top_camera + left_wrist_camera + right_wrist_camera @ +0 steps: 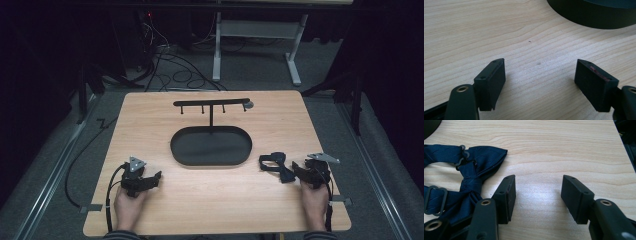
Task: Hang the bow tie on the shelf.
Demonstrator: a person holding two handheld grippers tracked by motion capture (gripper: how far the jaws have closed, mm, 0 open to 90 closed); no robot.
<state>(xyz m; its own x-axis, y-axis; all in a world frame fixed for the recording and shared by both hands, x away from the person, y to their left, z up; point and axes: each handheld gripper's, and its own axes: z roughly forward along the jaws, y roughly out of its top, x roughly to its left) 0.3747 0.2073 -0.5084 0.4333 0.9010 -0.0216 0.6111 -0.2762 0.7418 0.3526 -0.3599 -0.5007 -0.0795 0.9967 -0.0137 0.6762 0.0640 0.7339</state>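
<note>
Work at its outset: bow tie (276, 165) lies flat on the table (210, 210), just beside the right gripper (537, 195), ungrasped; the hook stand (212, 104) above the oval tray (211, 146) carries nothing. Picking up and placing appear to remain. Right jaws spread wide over bare wood, the left jaw beside the tie's fabric. Left gripper (540, 82) likewise spread, empty, near the tray.

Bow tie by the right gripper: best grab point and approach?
Probably the centre knot of the bow tie: it is the narrowest, thickest part and lies flat. Bring the open right gripper from above, jaws straddling the knot; it lies left of the jaws.
</note>
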